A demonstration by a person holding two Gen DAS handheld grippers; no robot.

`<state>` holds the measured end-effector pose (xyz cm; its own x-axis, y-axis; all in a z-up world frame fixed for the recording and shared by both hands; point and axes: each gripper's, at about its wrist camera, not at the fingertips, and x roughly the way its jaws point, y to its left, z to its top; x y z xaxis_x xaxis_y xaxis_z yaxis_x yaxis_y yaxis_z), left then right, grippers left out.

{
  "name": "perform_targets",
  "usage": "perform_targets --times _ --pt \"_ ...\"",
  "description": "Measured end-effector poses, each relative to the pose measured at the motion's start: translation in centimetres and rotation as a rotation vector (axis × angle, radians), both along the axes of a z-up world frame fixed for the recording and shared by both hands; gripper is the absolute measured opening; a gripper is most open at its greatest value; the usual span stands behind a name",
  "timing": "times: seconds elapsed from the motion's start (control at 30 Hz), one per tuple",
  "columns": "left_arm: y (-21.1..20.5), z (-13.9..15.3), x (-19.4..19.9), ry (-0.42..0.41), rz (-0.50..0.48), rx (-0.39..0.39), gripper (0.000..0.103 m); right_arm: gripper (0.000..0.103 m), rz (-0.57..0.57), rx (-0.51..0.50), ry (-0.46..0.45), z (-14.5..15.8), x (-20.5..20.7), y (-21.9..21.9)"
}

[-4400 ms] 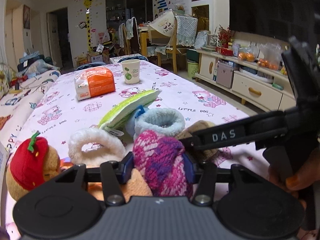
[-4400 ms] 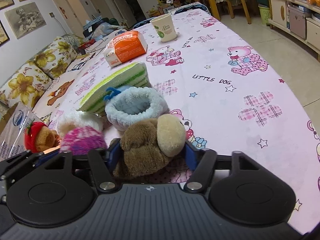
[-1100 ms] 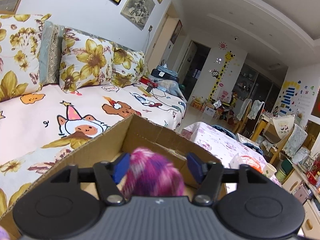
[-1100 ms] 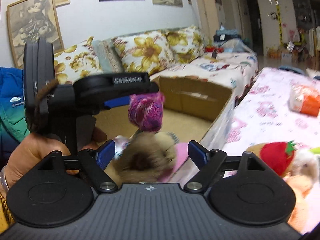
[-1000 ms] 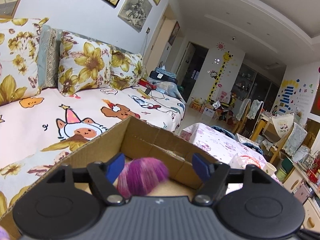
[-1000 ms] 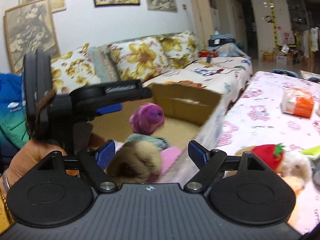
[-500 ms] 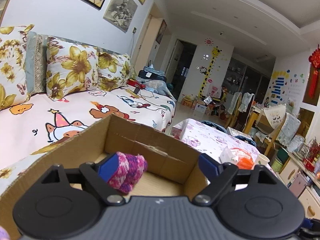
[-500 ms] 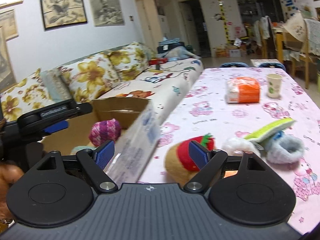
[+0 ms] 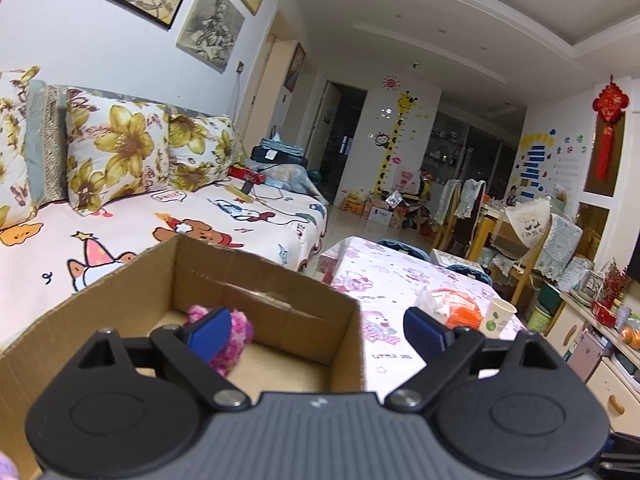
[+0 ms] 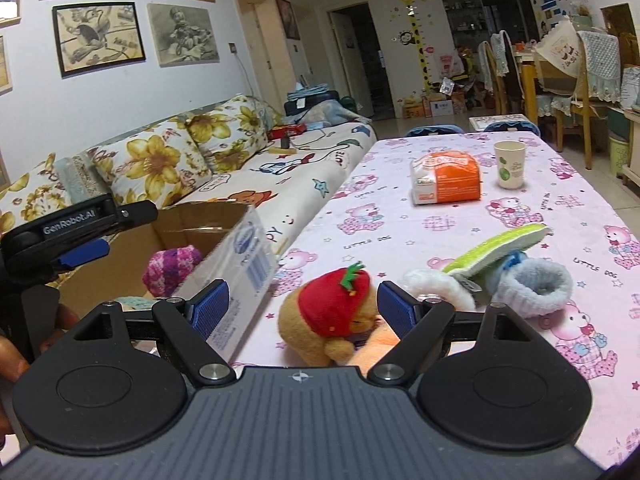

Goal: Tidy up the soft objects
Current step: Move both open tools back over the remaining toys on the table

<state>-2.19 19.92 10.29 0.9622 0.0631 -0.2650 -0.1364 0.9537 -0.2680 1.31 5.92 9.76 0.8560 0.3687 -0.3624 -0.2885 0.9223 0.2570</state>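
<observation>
— Any writing you can make out from here?

— Plenty. The side of the left gripper (image 10: pixel 80 256), at the left edge of the right wrist view, carries "GenRobot.AI" in pale letters. The pink tablecloth (image 10: pixel 440 232) repeats "LITTLE DOG" among its teddy bears. The orange packet (image 10: pixel 446 178) near the top of the table has white lettering, too blurred for me to read. The cardboard box (image 10: pixel 192 224) has a white label with a barcode on its near wall.

— And the soft things?

— The pink-and-purple knitted ball (image 9: pixel 232 338) lies inside the box on its floor, low in the left wrist view, partly behind the left gripper's (image 9: pixel 316 328) blue pad. It's fuzzy, mottled magenta and violet. Those jaws have just been opening and stand spread wide, nothing pinched between them.

— The rest?

— On the table, centre of the right wrist view: a tan plush bear with a red strawberry hat (image 10: pixel 336 312), lying on something orange, maybe another toy. To its right a white fluffy ring (image 10: pixel 436 290), a pale blue fluffy cuff (image 10: pixel 536 286), and a green-and-white striped pad (image 10: pixel 504 246) leaning across them.

— The right gripper (image 10: pixel 304 306)?

— Spread open, the bear just beyond its blue pads, untouched.
</observation>
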Motion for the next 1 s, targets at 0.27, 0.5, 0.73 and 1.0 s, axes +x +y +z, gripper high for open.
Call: perform_targets --times 0.27,0.5,0.73,1.0 --pt "-2.4 0.2 0.3 -0.014 -0.060 0.041 0.094 0.102 -0.039 0.009 0.000 -0.2 -0.3 -1.2" --pt "-3.9 -0.1 0.6 -0.007 -0.097 0.070 0.094 0.102 -0.077 0.023 0.003 -0.4 -0.6 -2.4" --pt "-5.5 -0.5 0.7 0.003 -0.130 0.101 0.094 0.102 -0.108 0.033 0.006 -0.4 -0.7 -3.7" --pt "-7.4 -0.9 0.8 0.019 -0.163 0.133 0.094 0.102 -0.139 0.036 0.009 -0.5 -1.1 -4.8"
